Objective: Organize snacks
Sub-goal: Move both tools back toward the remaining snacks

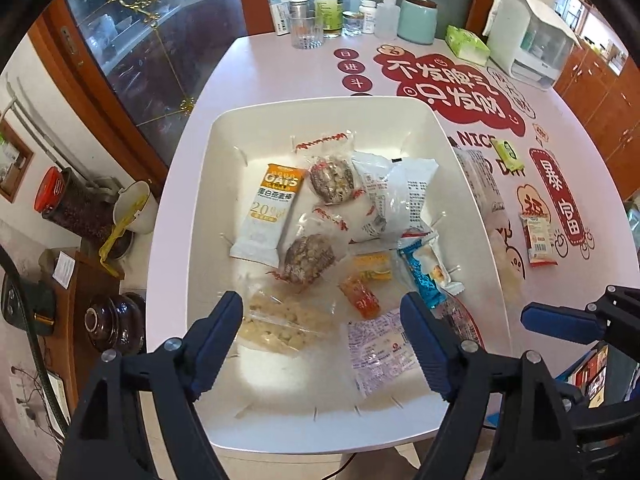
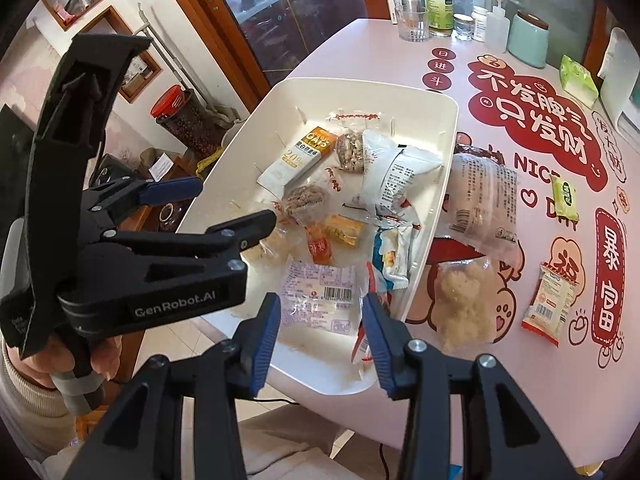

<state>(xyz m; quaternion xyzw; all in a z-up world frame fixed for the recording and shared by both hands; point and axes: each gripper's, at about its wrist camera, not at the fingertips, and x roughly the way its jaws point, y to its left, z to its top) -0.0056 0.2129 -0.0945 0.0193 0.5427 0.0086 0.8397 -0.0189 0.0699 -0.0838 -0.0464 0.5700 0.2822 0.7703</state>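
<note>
A white bin (image 1: 192, 200) (image 2: 440, 200) on the pink table holds several snack packs: an oats bar (image 1: 268, 210), two clear cookie packs (image 1: 330, 178), a white pouch (image 1: 394, 196), a blue pack (image 1: 426, 276) and a pale barcode pack (image 2: 318, 296). My left gripper (image 1: 322, 316) is open and empty above the bin's near end; it also shows in the right wrist view (image 2: 234, 200). My right gripper (image 2: 320, 320) is open and empty over the bin's near right corner. On the table beside the bin lie a long white pack (image 2: 482, 210), a clear crumbly pack (image 2: 464, 304), a green pack (image 2: 564, 196) and an orange-edged pack (image 2: 550, 304).
Bottles, a glass (image 1: 306, 30), a teal jar (image 1: 416, 20), a green tissue pack (image 1: 466, 44) and a white dispenser (image 1: 528, 40) stand along the table's far edge. A glass cabinet and a side shelf with jars stand to the left. The table's front edge is just below the bin.
</note>
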